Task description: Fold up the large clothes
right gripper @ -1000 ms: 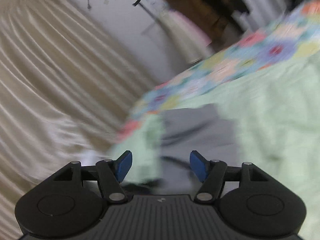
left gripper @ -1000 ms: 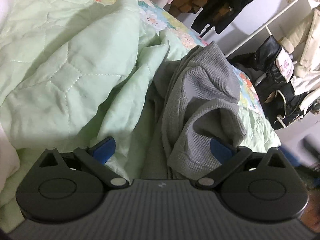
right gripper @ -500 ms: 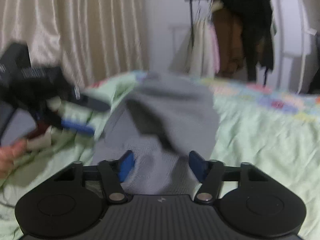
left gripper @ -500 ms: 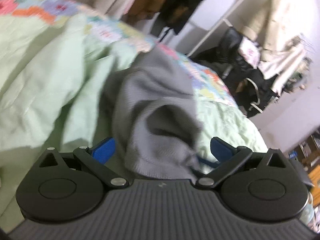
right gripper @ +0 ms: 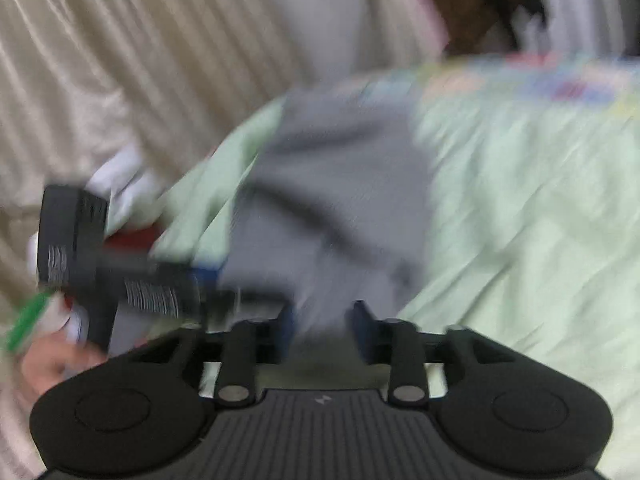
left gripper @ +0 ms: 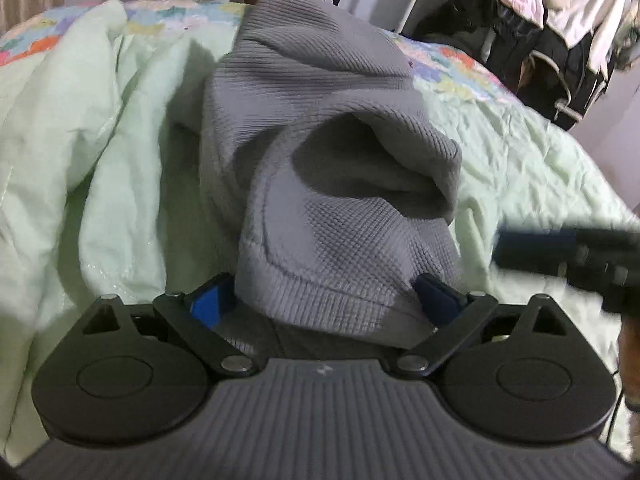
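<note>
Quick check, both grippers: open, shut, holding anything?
Left gripper: jaws wide, closing, grey knit garment hem between them, not yet clamped.
Right gripper: jaws opening, grey cloth between them; grip cannot be told, too blurred.

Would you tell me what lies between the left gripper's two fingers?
In the left wrist view, the ribbed hem of the grey knit garment lies between the closing left gripper's fingers.

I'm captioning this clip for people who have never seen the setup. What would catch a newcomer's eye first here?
First, the crumpled grey knit garment, heaped in the middle of the pale green quilt, its ribbed hem lying between the wide blue pads of the left gripper. Next, in the blurred right wrist view, the right gripper, jaws opening with grey cloth between them. Behind the bed, dark clothes crowd a rack at the top right.
</note>
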Demonstrator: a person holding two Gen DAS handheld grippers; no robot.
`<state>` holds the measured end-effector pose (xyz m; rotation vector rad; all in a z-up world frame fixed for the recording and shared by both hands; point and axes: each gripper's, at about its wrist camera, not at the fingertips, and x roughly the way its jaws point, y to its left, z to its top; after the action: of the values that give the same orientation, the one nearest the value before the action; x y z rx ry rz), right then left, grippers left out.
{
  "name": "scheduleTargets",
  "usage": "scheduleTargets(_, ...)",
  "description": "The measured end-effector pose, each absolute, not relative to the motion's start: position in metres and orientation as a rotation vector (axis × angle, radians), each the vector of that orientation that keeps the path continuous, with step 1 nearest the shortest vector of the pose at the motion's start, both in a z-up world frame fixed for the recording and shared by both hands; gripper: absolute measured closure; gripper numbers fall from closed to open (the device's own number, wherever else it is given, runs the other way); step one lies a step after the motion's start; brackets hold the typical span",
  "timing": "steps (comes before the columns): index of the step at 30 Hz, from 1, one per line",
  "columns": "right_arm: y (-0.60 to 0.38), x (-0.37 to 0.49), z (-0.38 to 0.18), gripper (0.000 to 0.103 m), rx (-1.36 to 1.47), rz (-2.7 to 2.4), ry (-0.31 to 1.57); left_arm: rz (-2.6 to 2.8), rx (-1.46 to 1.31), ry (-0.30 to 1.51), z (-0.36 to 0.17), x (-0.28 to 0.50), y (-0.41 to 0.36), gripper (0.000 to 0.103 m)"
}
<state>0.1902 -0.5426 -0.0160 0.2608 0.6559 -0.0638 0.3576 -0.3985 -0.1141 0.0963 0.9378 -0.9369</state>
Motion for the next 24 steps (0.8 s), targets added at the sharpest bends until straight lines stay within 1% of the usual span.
scheduleTargets(2,-0.529,0.201,-0.022,0.045,0.035,-0.17,0.623,-0.943,0.075,0.93,-0.111,0.357,-0.398,0.005)
scheduleTargets(4,-0.521,0.217,-0.032,0.044,-0.079,-0.19,0.644,-0.937,0.044,0.936,-0.11,0.36,-0.395,0.007)
scheduleTargets(6,-0.517,0.231,-0.048,0.044,-0.09,-0.172,0.652,-0.921,0.006,0.946,-0.11,0.365,-0.392,0.011)
scheduleTargets(7,-0.518,0.235,-0.053,0.045,-0.05,-0.161,0.629,-0.914,-0.013,0.947,-0.109,0.367,-0.389,0.014)
scheduleTargets(9,-0.522,0.234,-0.056,0.061,0.022,-0.138,0.576,-0.906,-0.024,0.942,-0.111,0.369,-0.387,0.019)
scheduleTargets(10,-0.524,0.233,-0.057,0.084,0.042,-0.135,0.56,-0.903,-0.025,0.939,-0.112,0.37,-0.386,0.022)
scheduleTargets(11,-0.531,0.229,-0.053,0.096,0.06,-0.161,0.548,-0.899,-0.026,0.935,-0.113,0.37,-0.386,0.023)
scheduleTargets(14,-0.55,0.211,-0.041,0.099,0.1,-0.287,0.522,-0.871,-0.043,0.927,-0.114,0.368,-0.384,0.028)
scheduleTargets(16,-0.563,0.194,-0.035,0.1,0.167,-0.332,0.532,-0.839,-0.059,0.916,-0.112,0.369,-0.379,0.028)
scheduleTargets(19,-0.582,0.166,-0.041,0.1,0.327,-0.375,0.607,-0.805,-0.086,0.896,-0.109,0.371,-0.372,0.028)
scheduleTargets(22,-0.605,0.157,-0.062,0.1,0.408,-0.425,0.727,-0.789,-0.108,0.854,-0.101,0.37,-0.365,0.028)
scheduleTargets(24,-0.609,0.152,-0.062,0.096,0.415,-0.401,0.707,-0.81,-0.113,0.82,-0.094,0.368,-0.364,0.028)
